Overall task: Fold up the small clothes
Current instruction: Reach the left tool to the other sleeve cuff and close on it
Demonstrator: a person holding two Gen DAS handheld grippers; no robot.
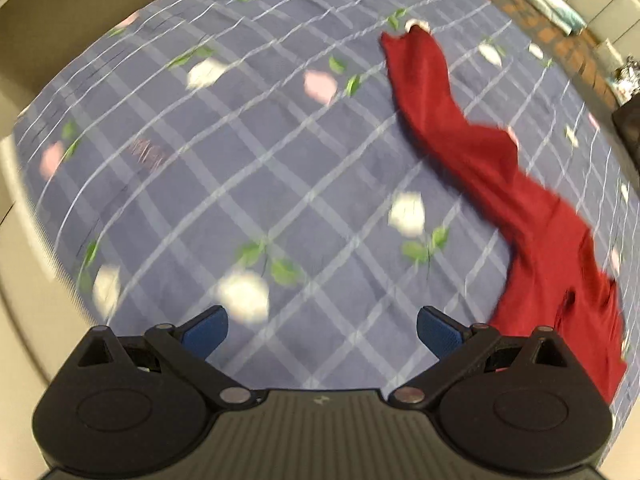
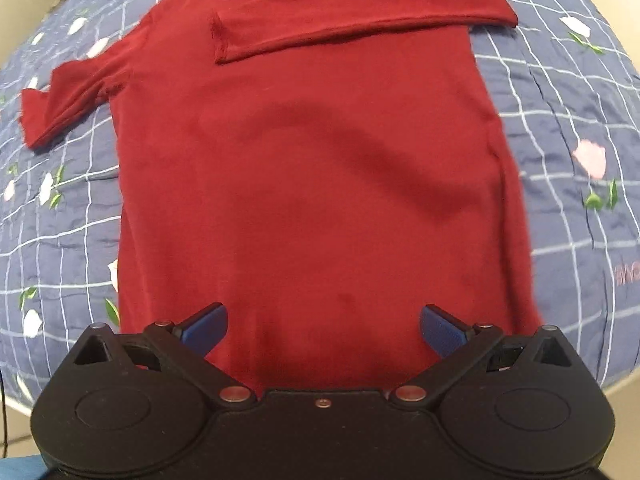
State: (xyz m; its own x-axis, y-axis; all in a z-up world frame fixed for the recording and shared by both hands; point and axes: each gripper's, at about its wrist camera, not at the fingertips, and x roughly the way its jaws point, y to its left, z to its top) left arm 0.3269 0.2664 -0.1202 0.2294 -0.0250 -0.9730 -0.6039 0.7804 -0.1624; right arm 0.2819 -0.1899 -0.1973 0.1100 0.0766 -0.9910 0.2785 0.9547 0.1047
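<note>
A dark red long-sleeved shirt (image 2: pixel 304 168) lies flat on a blue checked bedsheet (image 2: pixel 580 120) with flowers. Its right sleeve (image 2: pixel 360 20) is folded across the chest; the left sleeve (image 2: pixel 68 96) sticks out sideways. My right gripper (image 2: pixel 323 330) hovers open over the shirt's lower hem, nothing between its blue pads. In the left wrist view the shirt (image 1: pixel 520 200) runs along the right side, blurred. My left gripper (image 1: pixel 322 332) is open above bare sheet, left of the shirt.
The bedsheet (image 1: pixel 240 140) covers most of the left wrist view. A pale floor or bed edge (image 1: pixel 24 320) curves at the left. A brown patterned strip (image 1: pixel 568 48) and cluttered items lie at the far right.
</note>
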